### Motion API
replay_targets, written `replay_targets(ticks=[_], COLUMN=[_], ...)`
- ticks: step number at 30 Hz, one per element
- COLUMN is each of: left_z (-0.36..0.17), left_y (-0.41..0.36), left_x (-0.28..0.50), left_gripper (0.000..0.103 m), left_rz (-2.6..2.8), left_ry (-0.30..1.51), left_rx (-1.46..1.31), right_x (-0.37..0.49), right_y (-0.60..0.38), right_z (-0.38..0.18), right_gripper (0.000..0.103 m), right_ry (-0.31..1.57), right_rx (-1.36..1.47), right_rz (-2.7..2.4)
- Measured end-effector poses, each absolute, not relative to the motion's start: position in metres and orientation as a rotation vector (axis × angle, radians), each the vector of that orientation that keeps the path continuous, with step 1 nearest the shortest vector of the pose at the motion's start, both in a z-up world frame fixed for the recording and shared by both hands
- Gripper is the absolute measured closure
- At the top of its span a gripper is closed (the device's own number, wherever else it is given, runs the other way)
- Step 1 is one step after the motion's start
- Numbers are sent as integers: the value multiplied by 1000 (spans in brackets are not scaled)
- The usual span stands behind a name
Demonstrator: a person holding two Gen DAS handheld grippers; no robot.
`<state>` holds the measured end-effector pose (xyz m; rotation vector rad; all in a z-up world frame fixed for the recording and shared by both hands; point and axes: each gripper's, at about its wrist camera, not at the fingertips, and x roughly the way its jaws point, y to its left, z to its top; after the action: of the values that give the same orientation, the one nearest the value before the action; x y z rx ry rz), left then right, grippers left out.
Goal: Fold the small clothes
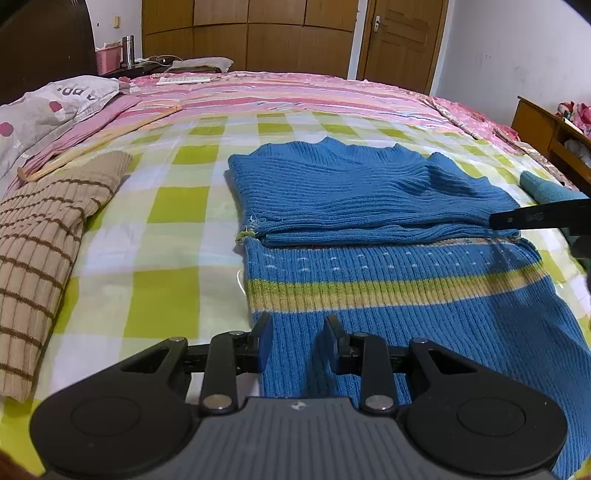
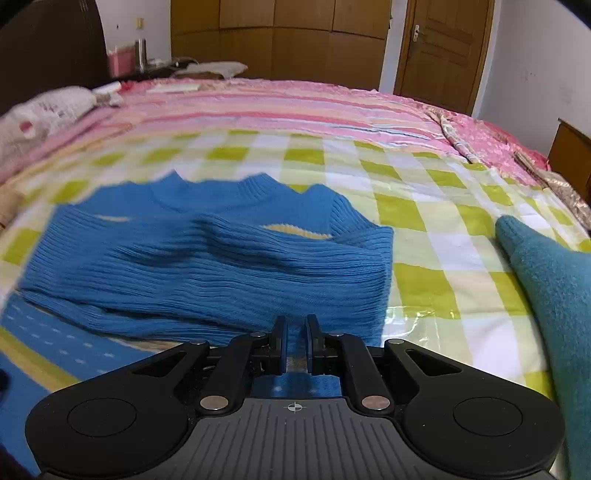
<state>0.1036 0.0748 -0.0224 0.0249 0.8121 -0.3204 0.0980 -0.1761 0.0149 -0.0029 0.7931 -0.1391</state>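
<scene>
**Blue knit sweater half-folded on a checked bedcover, a gripper at each near corner**

Nearest to the viewer, two black hand-held grippers hover low over the bed. The left gripper [image 1: 297,338] has its jaws standing apart with a clear gap between them; it sits over the lower left part of the blue sweater [image 1: 369,229], and no cloth is visibly pinched. The right gripper [image 2: 295,341] has its jaws nearly together, only a narrow slit showing. It sits at the sweater's near right edge, where the folded sleeves end, but whether any knit is caught in that slit cannot be told.

The sweater lies flat in the middle of the green-and-white checked bedcover [image 1: 177,236]. Its sleeves are folded across the chest, the collar points away, and a yellow-green stripe [image 1: 369,291] runs across the lower body.

It looks like soft, thick, ribbed wool: light, floppy, stretchy and not slippery. It would probably sag and bunch if lifted by one point, so the sensible holds are the two hem corners, taken together through all the layers.

To the left lies a folded tan striped garment [image 1: 40,251]; to the right, a teal garment [image 2: 546,288], just beside the sweater.

Farther off come a pink striped blanket [image 1: 295,92], a pillow [image 1: 48,103], then wooden wardrobes [image 1: 251,33] and a door [image 1: 402,40].
</scene>
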Motion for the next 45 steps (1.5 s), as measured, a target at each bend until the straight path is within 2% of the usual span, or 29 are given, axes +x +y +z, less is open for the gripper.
replay_targets(ticks=[10, 17, 23, 29, 45], left_z=[-20, -19, -21, -22, -23], left_y=[79, 85, 100, 108, 98], left_x=[93, 57, 14, -12, -13], left_gripper=[67, 67, 67, 66, 66], left_rz=[-346, -359, -323, -325, -421], left_ry=[839, 881, 922, 948, 974], left_rx=[0, 4, 40, -2, -53], right_x=[19, -47, -89, -110, -140], right_y=[-186, -208, -227, -232, -252], right_z=[13, 13, 6, 1, 0], right_gripper=[92, 91, 84, 82, 74], right_ry=[857, 893, 913, 914, 916], right_rx=[63, 131, 189, 213, 348], right_rz=[-134, -119, -93, -47, 67])
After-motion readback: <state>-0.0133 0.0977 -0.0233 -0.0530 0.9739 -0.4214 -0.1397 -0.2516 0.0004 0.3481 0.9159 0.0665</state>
